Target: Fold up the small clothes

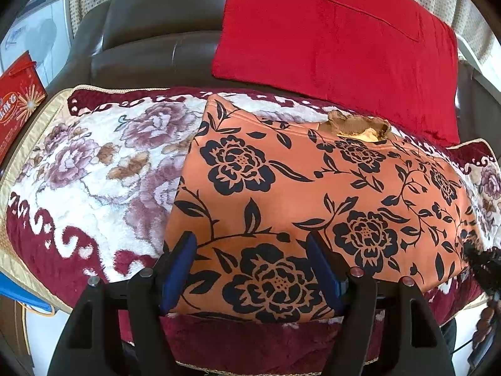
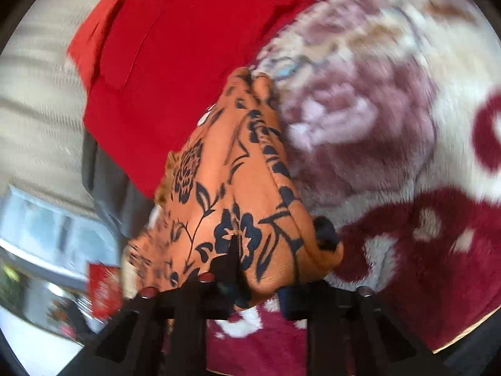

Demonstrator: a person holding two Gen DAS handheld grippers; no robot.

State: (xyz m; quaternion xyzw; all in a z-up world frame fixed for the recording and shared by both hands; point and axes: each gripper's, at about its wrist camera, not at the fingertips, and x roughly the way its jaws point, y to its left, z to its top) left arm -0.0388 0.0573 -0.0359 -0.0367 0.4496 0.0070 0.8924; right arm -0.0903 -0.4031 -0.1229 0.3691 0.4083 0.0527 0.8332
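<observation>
- Underneath everything, plush floral blanket (image 1: 94, 169) spread over a dark leather sofa (image 1: 150, 40), serving as a soft bed for folding.
- Behind, red cushion (image 1: 344, 40) propped against the sofa back, touching the far edge of the work area, clear of the fold.
- Centre stage, orange garment with black roses (image 1: 281, 194) lying flat on the blanket as a neat rectangle, brown collar lining (image 1: 357, 125) showing at its far edge; probably already folded at least once.
- Near edge straddled by left gripper (image 1: 250, 269), blue pads spread wide over the cloth with no pinch, likely poised to steady or take the hem.
- Right side bunched up in right gripper (image 2: 275, 250), pressed together and pinching the garment's edge, cloth gathered in ridges ahead of it; presumably to carry that side across for the next fold.
- At far left, red gift bag (image 1: 18, 106) standing off the blanket.
</observation>
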